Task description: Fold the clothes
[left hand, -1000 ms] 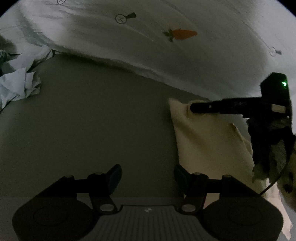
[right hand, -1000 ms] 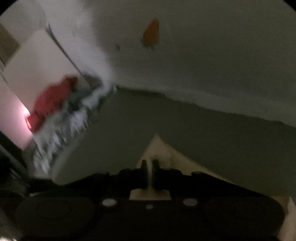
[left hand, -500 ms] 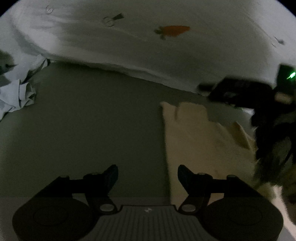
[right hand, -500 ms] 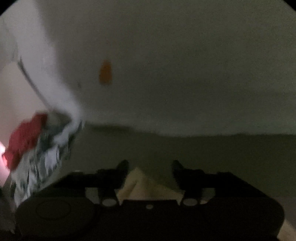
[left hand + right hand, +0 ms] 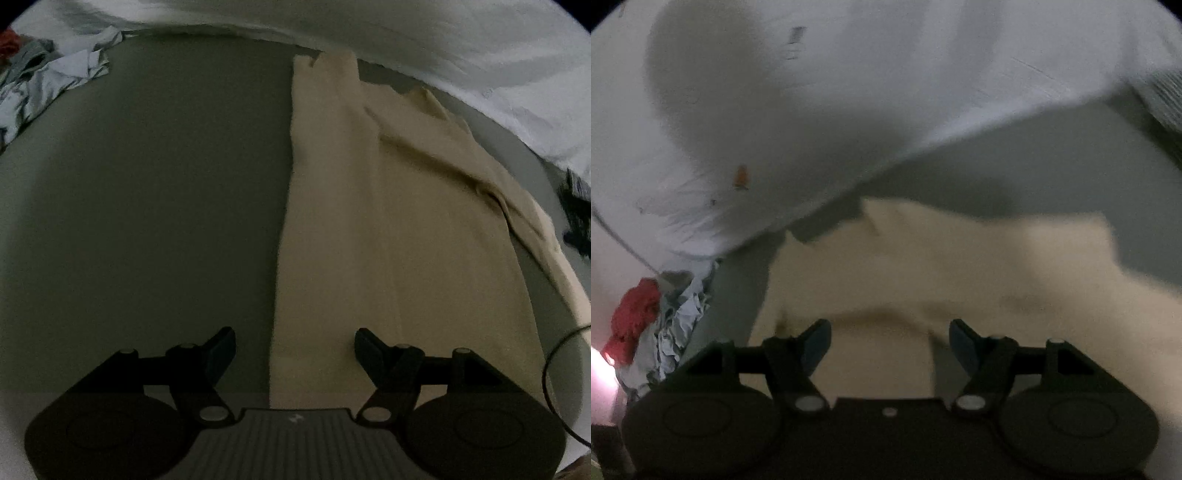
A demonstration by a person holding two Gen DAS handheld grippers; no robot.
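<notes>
Left wrist: beige garment (image 5: 388, 229) lies flat on the grey bed sheet (image 5: 147, 203), long axis running away from left hand-held gripper (image 5: 294, 345) (wide open, empty). Right hand-held gripper (image 5: 890, 341) likewise open, seemingly above its near edge (blurred)

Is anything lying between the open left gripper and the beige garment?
Nothing visible does. The left gripper has open jaws right over the near edge of the beige garment, with only bare grey surface beside it.
</notes>
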